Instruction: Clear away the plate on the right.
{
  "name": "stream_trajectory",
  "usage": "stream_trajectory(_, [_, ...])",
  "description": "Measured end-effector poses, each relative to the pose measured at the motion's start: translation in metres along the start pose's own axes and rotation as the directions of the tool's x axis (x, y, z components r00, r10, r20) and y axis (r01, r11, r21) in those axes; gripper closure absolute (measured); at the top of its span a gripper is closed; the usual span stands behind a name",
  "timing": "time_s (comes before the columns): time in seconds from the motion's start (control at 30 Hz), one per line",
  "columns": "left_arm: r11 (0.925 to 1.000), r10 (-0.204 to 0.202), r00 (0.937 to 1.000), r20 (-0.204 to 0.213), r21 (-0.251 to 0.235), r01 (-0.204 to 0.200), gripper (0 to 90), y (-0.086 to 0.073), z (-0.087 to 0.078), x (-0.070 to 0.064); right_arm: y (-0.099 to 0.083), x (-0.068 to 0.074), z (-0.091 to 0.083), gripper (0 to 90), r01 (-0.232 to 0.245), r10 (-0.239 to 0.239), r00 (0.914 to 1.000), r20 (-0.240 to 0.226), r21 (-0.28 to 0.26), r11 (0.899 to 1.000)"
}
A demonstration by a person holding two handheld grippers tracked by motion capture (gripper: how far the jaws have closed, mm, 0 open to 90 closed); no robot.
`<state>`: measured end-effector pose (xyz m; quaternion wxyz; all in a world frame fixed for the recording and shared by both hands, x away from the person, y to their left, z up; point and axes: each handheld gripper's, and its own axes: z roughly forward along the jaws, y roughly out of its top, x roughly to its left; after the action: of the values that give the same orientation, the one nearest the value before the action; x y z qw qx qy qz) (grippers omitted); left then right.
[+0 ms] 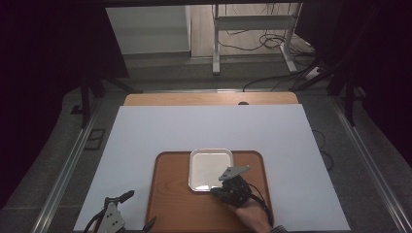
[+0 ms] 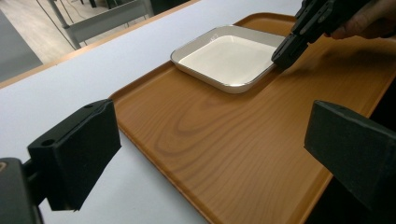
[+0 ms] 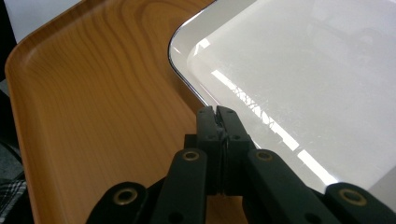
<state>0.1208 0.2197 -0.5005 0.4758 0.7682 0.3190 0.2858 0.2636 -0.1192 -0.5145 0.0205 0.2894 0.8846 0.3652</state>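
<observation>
Right claw pinching the edge of a square plate on a wooden tray

Wooden tray [image 1: 175, 194] sits at the near edge of the worktop [image 1: 145, 136], about the middle; the white square plate [image 1: 206, 167] with its shiny rim lies in the tray's far half, close to the far edge; the right claw [image 1: 217, 191] is clamped tight on the plate's near edge by its near right corner, jaws pressed together over the rim, a hand [image 1: 252, 216] behind it; the left claw [image 2: 210, 154] hangs wide open over the tray's near left corner, holding nothing.
</observation>
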Motion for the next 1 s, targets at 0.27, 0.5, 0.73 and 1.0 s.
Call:
stream_trajectory(0.27, [1.0000, 0.000, 1.0000, 0.000, -0.002, 0.000, 3.2, 0.000, 0.000, 0.000, 0.001, 0.004, -0.003, 82.5, -0.003, 0.003, 1.0000, 0.001, 0.003, 1.000])
stream_trajectory(0.5, [1.0000, -0.004, 1.0000, 0.001, -0.001, 0.004, 3.2, 0.000, 0.000, 0.001, 0.002, 0.004, -0.008, 78.8, -0.001, 0.001, 1.0000, -0.006, -0.012, 1.000])
stream_trajectory(0.73, [1.0000, -0.007, 1.0000, -0.001, -0.001, 0.007, 3.2, 0.000, -0.001, 0.001, 0.002, 0.002, -0.015, 69.1, -0.010, 0.010, 0.9998, 0.015, -0.035, 0.999])
stream_trajectory(1.0, [1.0000, -0.006, 1.0000, -0.002, -0.001, 0.006, 3.2, 0.000, -0.001, 0.001, 0.002, -0.003, -0.022, 60.3, -0.022, 0.025, 0.9990, 0.036, -0.058, 0.998])
